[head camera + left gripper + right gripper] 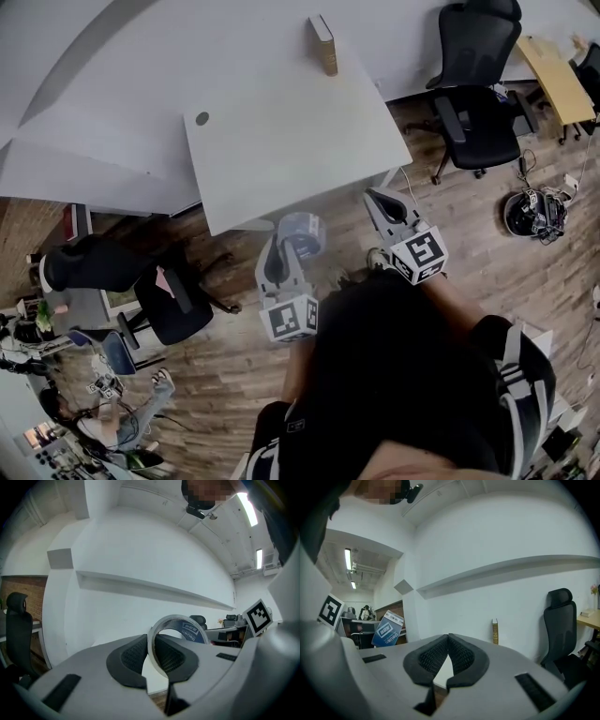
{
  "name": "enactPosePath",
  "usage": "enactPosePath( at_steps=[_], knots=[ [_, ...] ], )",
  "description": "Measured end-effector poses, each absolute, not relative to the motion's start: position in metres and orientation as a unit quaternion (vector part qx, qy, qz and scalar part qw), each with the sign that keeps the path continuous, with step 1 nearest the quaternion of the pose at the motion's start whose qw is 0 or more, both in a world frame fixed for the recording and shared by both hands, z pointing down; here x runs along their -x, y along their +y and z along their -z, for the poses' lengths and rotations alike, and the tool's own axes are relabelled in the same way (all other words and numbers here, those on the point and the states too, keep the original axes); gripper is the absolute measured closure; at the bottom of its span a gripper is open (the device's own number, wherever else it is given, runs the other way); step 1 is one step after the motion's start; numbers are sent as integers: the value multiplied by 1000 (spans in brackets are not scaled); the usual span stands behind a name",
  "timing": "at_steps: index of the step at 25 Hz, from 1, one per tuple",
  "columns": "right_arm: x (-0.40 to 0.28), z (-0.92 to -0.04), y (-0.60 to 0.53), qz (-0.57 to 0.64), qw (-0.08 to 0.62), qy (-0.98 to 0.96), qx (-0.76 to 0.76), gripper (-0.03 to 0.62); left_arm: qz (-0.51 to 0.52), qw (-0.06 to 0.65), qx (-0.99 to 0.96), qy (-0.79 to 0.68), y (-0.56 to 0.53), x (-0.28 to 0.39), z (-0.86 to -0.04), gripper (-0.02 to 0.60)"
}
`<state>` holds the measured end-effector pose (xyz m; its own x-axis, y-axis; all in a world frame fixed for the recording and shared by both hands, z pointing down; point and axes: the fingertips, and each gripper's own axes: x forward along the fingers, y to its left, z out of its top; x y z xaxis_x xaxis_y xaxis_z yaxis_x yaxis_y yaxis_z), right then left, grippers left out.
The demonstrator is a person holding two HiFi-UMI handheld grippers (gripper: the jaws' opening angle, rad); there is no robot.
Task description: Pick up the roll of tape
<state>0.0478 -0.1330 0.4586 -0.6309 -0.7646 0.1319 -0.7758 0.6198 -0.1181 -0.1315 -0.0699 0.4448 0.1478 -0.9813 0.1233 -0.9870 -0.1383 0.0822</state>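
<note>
The roll of tape (302, 233) is grey with a blue label. It hangs in the air in front of the white table's near edge, held upright. My left gripper (284, 244) is shut on it. In the left gripper view the roll's wall (155, 645) is pinched between the two black pads, and the ring (187, 629) rises above the gripper (151, 641). The right gripper view shows the roll's blue label (387, 630) at the left. My right gripper (376, 198) hovers to the right of the roll, apart from it. In its own view this gripper (448, 640) is shut, with nothing between the pads.
A white table (281, 131) stands ahead with a book (323, 44) upright at its far edge. The book (495, 631) also shows in the right gripper view. Black office chairs (473, 84) stand at the right, another chair (173, 305) at the left. A wooden desk (558, 80) is at the far right.
</note>
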Motion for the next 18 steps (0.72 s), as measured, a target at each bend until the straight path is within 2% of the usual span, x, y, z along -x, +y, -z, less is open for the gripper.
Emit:
enactPosePath(
  at_steps=[18],
  knots=[
    [-67, -458, -132, -81, 33, -900, -427, 582, -17, 80, -761, -643, -73, 106, -444, 514]
  ],
)
